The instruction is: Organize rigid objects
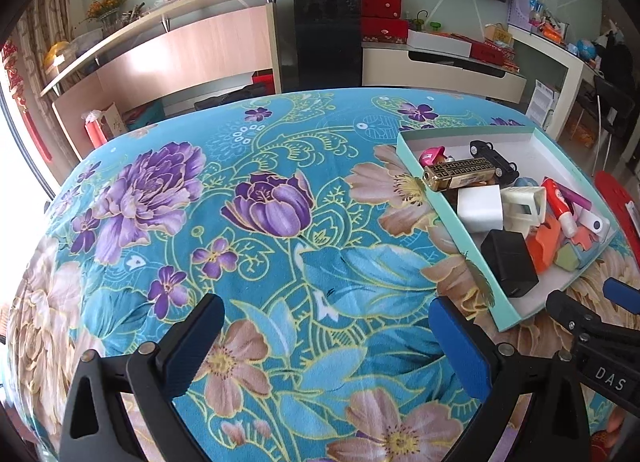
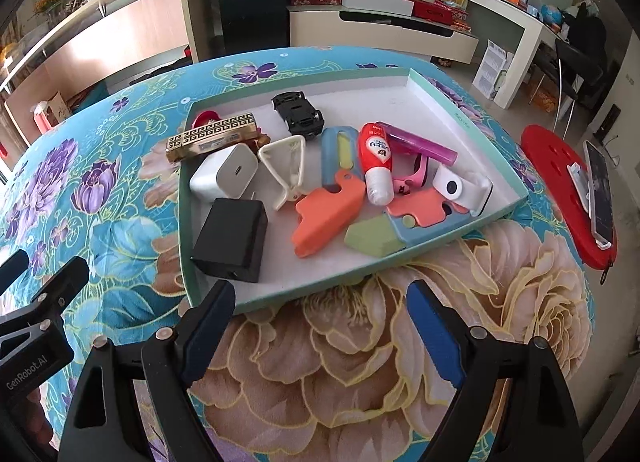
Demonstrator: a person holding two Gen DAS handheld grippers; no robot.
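Toys and chargers crowd the tray [image 2: 420, 79] (right side of the table). Both the left gripper [image 1: 326, 336] and the right gripper [image 2: 320, 326] gape open, empty; grabbing the black charger [image 2: 232, 240] could nudge neighbours.

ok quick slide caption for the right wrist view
Open right gripper hovers before a shallow tray of small objects, including a black charger and a gold harmonica.

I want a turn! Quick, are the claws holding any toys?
Left claw: open, holding nothing, over the flowery blue tablecloth.
Right claw: open, holding nothing.
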